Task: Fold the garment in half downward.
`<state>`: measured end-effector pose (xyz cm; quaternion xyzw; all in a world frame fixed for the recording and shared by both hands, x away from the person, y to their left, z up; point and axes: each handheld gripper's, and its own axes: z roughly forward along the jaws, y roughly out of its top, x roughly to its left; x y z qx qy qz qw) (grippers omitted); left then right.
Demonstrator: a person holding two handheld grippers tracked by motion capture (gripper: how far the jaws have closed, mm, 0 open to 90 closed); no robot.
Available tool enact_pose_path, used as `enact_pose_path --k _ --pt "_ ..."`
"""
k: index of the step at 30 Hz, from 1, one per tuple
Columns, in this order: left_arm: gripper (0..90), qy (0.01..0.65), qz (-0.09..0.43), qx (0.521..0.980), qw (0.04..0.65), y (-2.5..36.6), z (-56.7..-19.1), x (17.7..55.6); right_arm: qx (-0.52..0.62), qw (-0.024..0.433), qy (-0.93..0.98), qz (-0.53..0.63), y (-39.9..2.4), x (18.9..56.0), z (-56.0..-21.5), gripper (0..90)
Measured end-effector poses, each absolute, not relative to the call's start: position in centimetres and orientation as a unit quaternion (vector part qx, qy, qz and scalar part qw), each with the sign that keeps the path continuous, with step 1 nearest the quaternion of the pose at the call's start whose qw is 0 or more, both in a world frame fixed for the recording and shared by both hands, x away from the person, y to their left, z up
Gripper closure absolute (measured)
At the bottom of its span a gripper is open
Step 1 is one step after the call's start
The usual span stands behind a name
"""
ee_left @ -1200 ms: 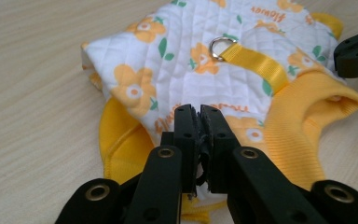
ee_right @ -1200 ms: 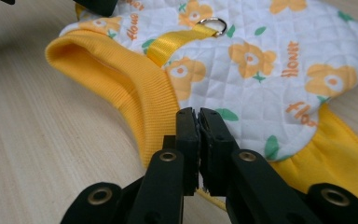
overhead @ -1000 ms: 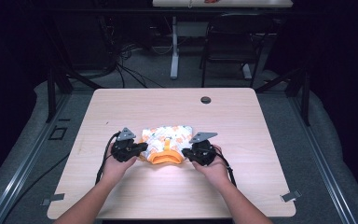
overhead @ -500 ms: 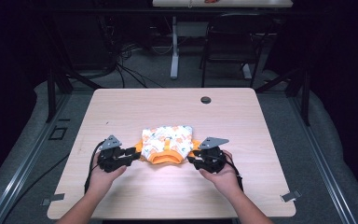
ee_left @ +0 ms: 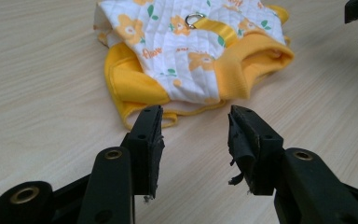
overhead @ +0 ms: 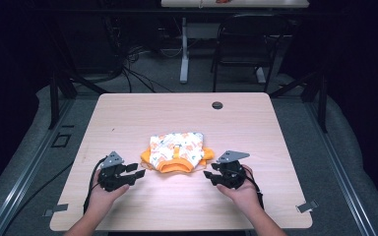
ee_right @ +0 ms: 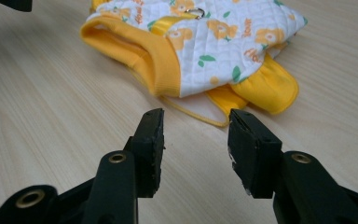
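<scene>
— Checking grippers: what were they doing?
— Left gripper and right gripper had just been opening, nothing between the jaws. Folded floral pet vest lay on the table between them, untouched.

High cam: above table, facing fwd/down. Gripper cams: low, close behind own jaws; both share vest.

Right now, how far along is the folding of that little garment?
Looks done: the small yellow floral garment lies folded compactly on the table. In hand: nothing; the left tool and right tool, jaws just opened, sit apart from it. Left: apparently just withdrawing.
</scene>
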<state>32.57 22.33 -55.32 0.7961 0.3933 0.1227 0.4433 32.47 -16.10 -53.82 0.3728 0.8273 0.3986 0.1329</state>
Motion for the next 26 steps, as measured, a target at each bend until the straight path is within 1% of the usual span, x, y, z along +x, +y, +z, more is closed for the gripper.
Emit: enact_pose_path --k 2,9,13,15,26 --pt "54.2 0.396 0.117 0.797 0.44 22.3 -56.1 32.4 0.369 0.137 0.833 0.39 -16.0 32.2 -54.5 55.1" --pt "53.2 0.376 0.131 0.807 0.436 22.1 -56.7 32.3 0.36 0.147 0.84 0.379 -15.7 31.9 -55.8 54.6" --pt "53.2 0.368 0.13 0.814 0.43 21.9 -57.2 32.2 0.365 0.145 0.837 0.381 -15.4 31.9 -56.5 54.8" --pt "52.9 0.364 0.137 0.817 0.425 21.8 -57.3 32.1 0.365 0.142 0.837 0.383 -15.2 31.9 -56.7 54.8" --pt "50.3 0.37 0.135 0.814 0.428 21.7 -57.4 32.0 0.337 0.157 0.849 0.375 -14.1 31.6 -57.3 53.7"
